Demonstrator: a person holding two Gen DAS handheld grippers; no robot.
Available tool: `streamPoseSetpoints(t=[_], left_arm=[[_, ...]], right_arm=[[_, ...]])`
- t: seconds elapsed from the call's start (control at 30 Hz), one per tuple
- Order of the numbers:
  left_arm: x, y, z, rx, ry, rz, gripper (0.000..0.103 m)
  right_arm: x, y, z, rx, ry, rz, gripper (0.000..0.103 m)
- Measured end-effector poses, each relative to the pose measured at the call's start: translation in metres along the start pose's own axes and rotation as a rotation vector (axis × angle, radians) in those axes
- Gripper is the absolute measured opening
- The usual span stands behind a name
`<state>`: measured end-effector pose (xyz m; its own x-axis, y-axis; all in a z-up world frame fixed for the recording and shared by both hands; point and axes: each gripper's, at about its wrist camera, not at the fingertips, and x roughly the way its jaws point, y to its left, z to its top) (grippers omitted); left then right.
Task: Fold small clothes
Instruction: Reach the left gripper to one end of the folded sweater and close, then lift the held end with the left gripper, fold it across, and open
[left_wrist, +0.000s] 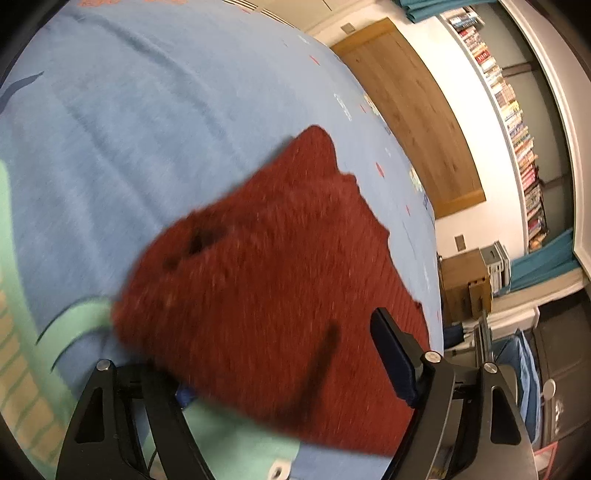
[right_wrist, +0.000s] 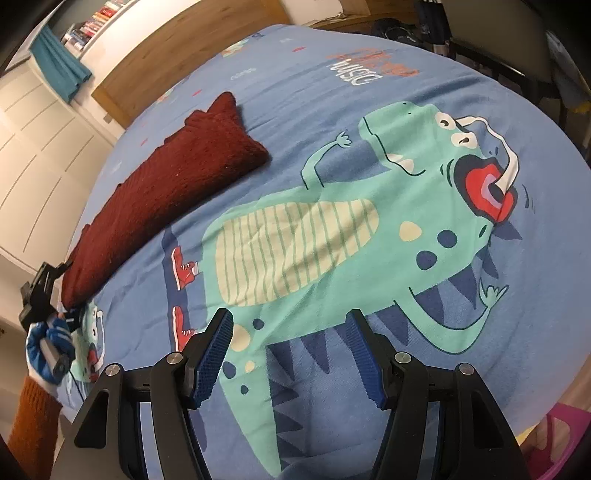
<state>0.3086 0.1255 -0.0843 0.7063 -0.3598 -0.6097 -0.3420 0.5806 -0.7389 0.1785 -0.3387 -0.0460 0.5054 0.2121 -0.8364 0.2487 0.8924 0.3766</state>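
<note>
A dark red knitted garment lies folded into a long strip on the blue dinosaur-print bedcover. In the right wrist view the garment runs along the bed's left side. My left gripper is at its near end. The right finger stands clear above the knit and casts a shadow on it. The cloth hides the left finger. The picture is blurred. A gloved hand holds that left gripper. My right gripper hovers open over the printed dinosaur, with nothing between its fingers.
A wooden headboard stands beyond the garment, and white cupboard doors run along the left. A bookshelf and a cardboard box stand past the bed's edge. A pink object lies low at the right.
</note>
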Motion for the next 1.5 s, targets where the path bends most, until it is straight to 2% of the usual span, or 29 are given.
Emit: streamPoseSetpoints(t=[0.07, 0.2, 0.3, 0.33, 0.43, 0.7, 1.0, 1.17, 1.3, 1.5], left_arm=[[0.003, 0.002, 0.009, -0.035, -0.013, -0.007, 0.07], [0.008, 0.012, 0.026, -0.11, -0.031, 0.012, 0.043], [0.011, 0.017, 0.035, -0.147, -0.034, 0.004, 0.032], [0.011, 0.016, 0.037, -0.147, -0.034, 0.004, 0.027], [0.01, 0.007, 0.041, -0.113, -0.037, 0.025, 0.021], [0.003, -0.029, 0.038, -0.049, -0.05, 0.014, 0.019], [0.016, -0.112, 0.018, -0.007, -0.011, -0.088, 0.018], [0.032, -0.161, -0.003, 0.022, 0.051, -0.159, 0.018], [0.057, -0.198, -0.024, 0.078, 0.113, -0.186, 0.018], [0.103, -0.236, -0.078, 0.195, 0.224, -0.154, 0.018]], right_arm=[[0.0, -0.001, 0.0, 0.002, 0.001, 0.006, 0.065], [-0.001, -0.004, -0.001, 0.011, -0.004, 0.021, 0.065], [-0.001, -0.006, -0.002, 0.018, -0.006, 0.036, 0.065], [-0.001, -0.006, -0.002, 0.019, -0.009, 0.04, 0.065], [-0.003, -0.007, -0.002, 0.023, -0.021, 0.059, 0.065], [-0.009, -0.015, -0.003, 0.059, -0.05, 0.119, 0.065], [-0.014, -0.027, -0.006, 0.108, -0.075, 0.187, 0.065], [-0.016, -0.036, -0.007, 0.137, -0.083, 0.226, 0.065], [-0.019, -0.044, -0.009, 0.163, -0.091, 0.249, 0.065], [-0.022, -0.054, -0.01, 0.205, -0.107, 0.277, 0.065]])
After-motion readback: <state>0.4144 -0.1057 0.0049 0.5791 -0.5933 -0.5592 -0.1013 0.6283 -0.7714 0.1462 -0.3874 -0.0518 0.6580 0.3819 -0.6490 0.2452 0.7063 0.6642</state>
